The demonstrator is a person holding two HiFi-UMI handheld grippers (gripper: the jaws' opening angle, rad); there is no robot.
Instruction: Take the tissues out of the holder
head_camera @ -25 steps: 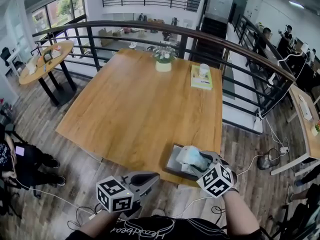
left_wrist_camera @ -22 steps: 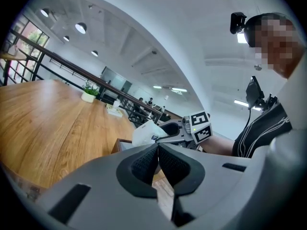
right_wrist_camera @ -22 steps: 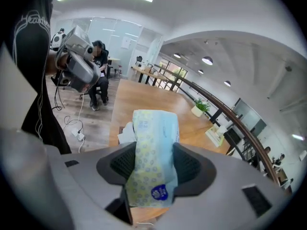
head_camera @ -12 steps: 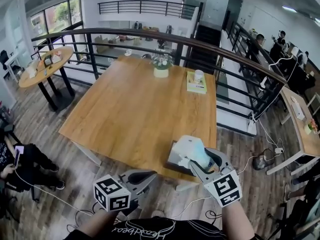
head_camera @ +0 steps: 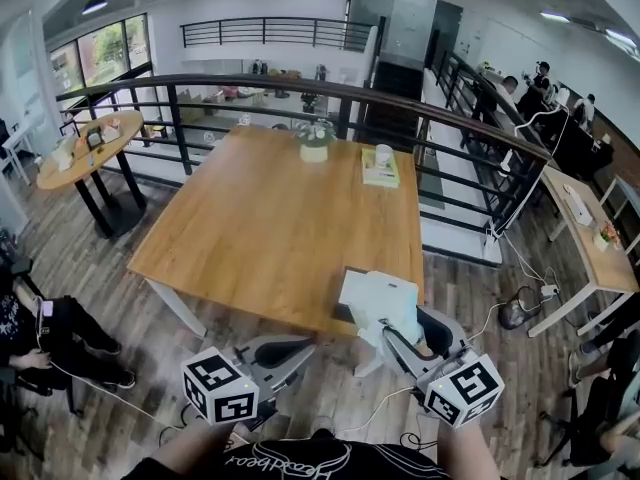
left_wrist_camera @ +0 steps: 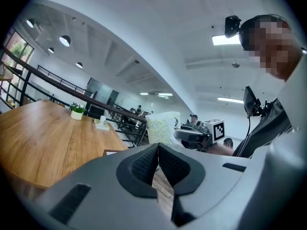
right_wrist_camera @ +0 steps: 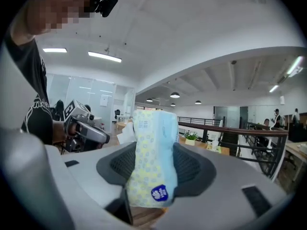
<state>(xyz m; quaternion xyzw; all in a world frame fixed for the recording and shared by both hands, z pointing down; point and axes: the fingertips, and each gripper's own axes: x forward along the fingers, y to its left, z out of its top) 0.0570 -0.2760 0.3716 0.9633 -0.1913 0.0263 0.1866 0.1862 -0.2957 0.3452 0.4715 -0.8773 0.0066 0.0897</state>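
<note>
The tissue pack (head_camera: 378,296), a soft white and pale yellow-blue packet, is held above the near right corner of the wooden table (head_camera: 270,228). My right gripper (head_camera: 402,322) is shut on it; in the right gripper view the tissue pack (right_wrist_camera: 152,159) stands upright between both pads. Only a dark sliver of the holder (head_camera: 342,315) shows under the pack at the table edge. My left gripper (head_camera: 298,349) hangs below the table's near edge, shut and empty, pads (left_wrist_camera: 144,161) touching. From the left gripper view, the tissue pack (left_wrist_camera: 163,127) sits beyond the jaws.
A potted plant (head_camera: 314,140) and a cup on a book (head_camera: 380,166) stand at the table's far end. A dark railing (head_camera: 300,88) runs behind the table. A round side table (head_camera: 85,148) is at the left, a seated person (head_camera: 30,328) beside it.
My right gripper has lifted the tissue pack up out of the holder and toward me. The left gripper has stayed about where it was.
</note>
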